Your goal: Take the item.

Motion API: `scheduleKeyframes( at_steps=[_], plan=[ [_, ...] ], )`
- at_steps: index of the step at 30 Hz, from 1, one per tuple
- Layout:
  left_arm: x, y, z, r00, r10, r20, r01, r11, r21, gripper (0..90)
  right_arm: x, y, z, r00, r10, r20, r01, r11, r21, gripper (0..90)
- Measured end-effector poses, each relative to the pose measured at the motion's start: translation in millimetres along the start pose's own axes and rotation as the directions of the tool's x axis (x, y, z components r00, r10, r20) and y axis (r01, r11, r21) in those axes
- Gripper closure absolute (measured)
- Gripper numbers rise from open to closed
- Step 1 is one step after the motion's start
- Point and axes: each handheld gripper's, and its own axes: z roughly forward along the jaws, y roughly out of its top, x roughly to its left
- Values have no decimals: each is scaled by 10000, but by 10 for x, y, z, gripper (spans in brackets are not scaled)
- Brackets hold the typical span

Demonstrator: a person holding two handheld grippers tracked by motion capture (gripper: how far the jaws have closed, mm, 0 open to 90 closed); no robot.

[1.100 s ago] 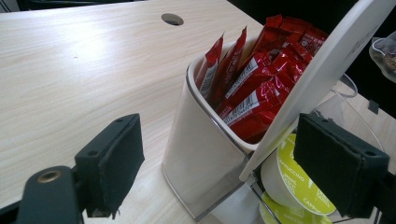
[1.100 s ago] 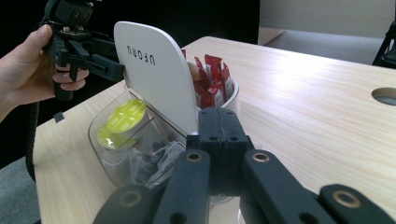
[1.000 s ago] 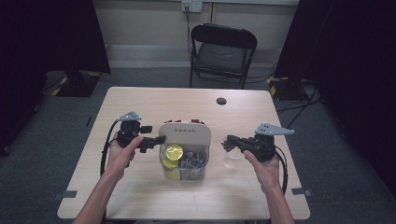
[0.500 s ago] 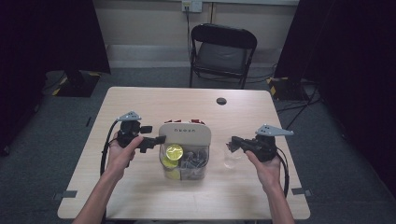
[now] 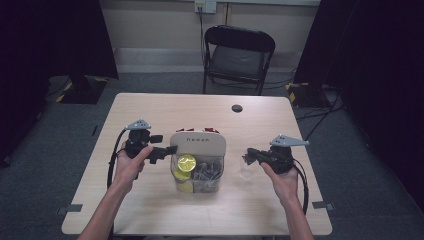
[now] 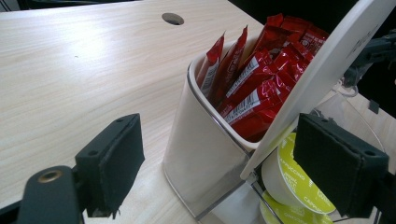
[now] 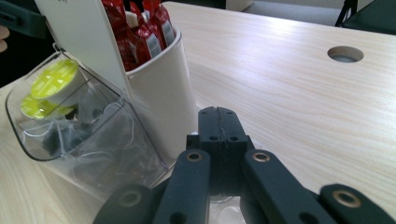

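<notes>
Sitting near the middle of the tabletop (image 5: 150, 115), somewhat toward the person's edge, is the capsule organizer (image 5: 197, 162), a white-and-clear container with a slanted white lid (image 5: 198, 143). Behind the lid, a white compartment is packed with red sachets (image 6: 254, 84), standing upright and leaning against each other. In front, the clear bin (image 7: 88, 140) holds yellow-green capsules (image 5: 186, 162), one marked cappuccino, beside some darker ones.

On the left, the left hand-held gripper (image 5: 167, 150) comes in level from the left edge side, jaws apart and open around the organizer's left end: in the left gripper view one pad (image 6: 114, 161) stands off the white wall with bare tabletop between, and the other pad (image 6: 338, 170) sits in front of the clear bin and the capsules. Whether that second pad touches the plastic, I cannot tell. Nothing is pinched.

Over on the right, the right hand-held gripper (image 5: 248, 156) points at the organizer's right end, well toward the right edge of the tabletop, with a clear gap between them. Its jaws are pressed fully together, as the right gripper view shows, and something thin, clear and crinkled (image 5: 248, 169) lies under its tip; whether it is pinched, I cannot tell.

Farther back, a round cable hole (image 5: 237, 108) sits near the far edge, and a black folding chair (image 5: 239, 55) stands beyond the tabletop.
</notes>
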Motion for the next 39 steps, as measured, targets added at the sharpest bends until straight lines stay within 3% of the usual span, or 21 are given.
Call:
scheduleKeyframes(
  at_steps=[17,32,39],
  plan=[
    [9,-5,5,10000,3,26,-3,10000,25,156,-72,-97,68,9993,341,150,-346,9987,372,883],
    [9,-5,4,10000,-19,24,19,10000,28,156,-80,-100,55,9986,454,259,-461,9986,265,785],
    [15,-4,12,9999,-85,69,85,10000,23,151,-80,-71,-30,9978,576,318,-576,9983,-1,736]
  ],
)
